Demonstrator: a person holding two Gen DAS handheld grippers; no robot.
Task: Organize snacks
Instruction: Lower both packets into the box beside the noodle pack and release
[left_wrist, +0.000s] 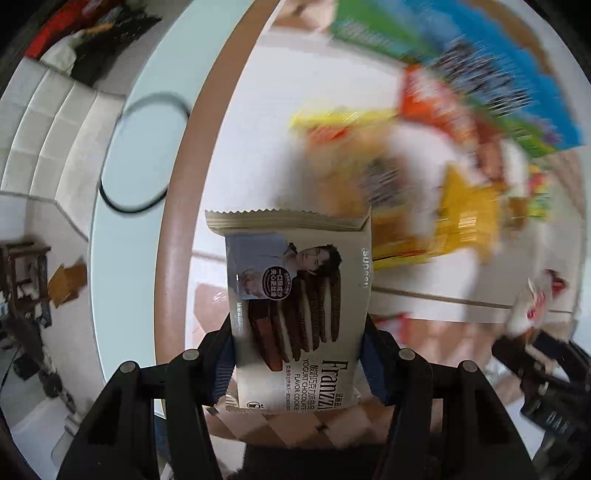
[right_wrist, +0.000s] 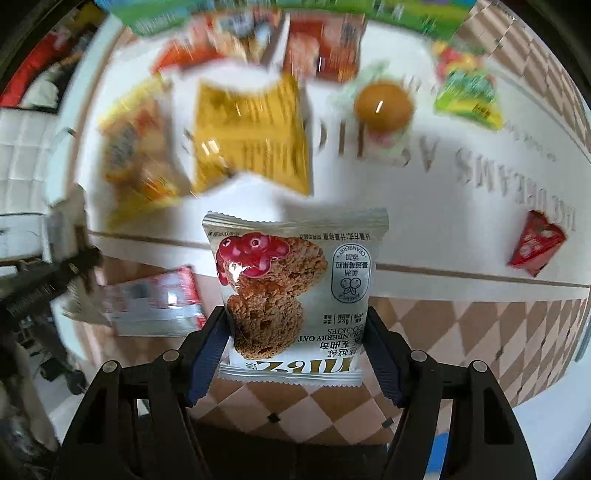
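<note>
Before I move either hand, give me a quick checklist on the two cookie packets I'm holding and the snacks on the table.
1. Left gripper clamped on the yogurt chocolate cookie packet: ok.
2. Right gripper clamped on the cranberry oat cookie packet: ok.
3. Both packets off the table: ok.
4. Packets undamaged: ok on the faces shown; backs cannot tell.
5. Drop spot for each packet: cannot tell, no bin or tray in view.
6. Loose snacks below, such as the yellow bag: blurred, exact positions cannot tell.
</note>
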